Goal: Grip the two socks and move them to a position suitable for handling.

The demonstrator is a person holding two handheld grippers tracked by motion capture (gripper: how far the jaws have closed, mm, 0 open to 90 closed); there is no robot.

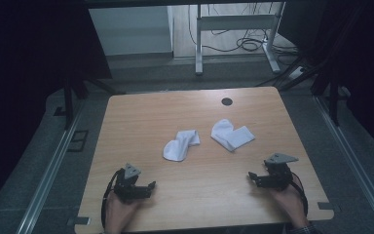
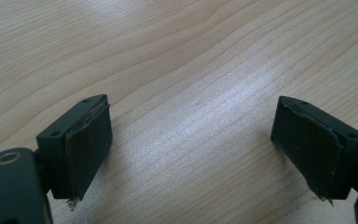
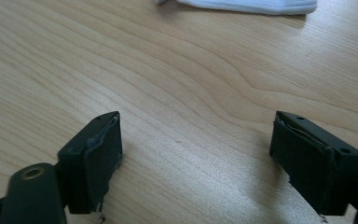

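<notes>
I have both grippers low over the near part of the light wooden table (image 1: 141, 114), each held in a hand. My left gripper (image 1: 152, 185) sits near the near-left corner; in the left gripper view (image 2: 193, 135) its black padded jaws stand wide apart with only bare wood grain between them. My right gripper (image 1: 250, 175) sits near the near-right corner, jaws equally wide in the right gripper view (image 3: 196, 140) and gripping nothing.

Two white fabric socks lie near the table's centre, well apart from both grippers. The left white sock (image 1: 180, 144) lies folded, slightly left of centre. The right white sock (image 1: 231, 134) lies just right of centre, apart from the first. A white ribbed edge (image 3: 247, 5) at the top of the right gripper view is probably this sock.

A small dark round hole (image 1: 227, 101) sits near the far edge.
</notes>
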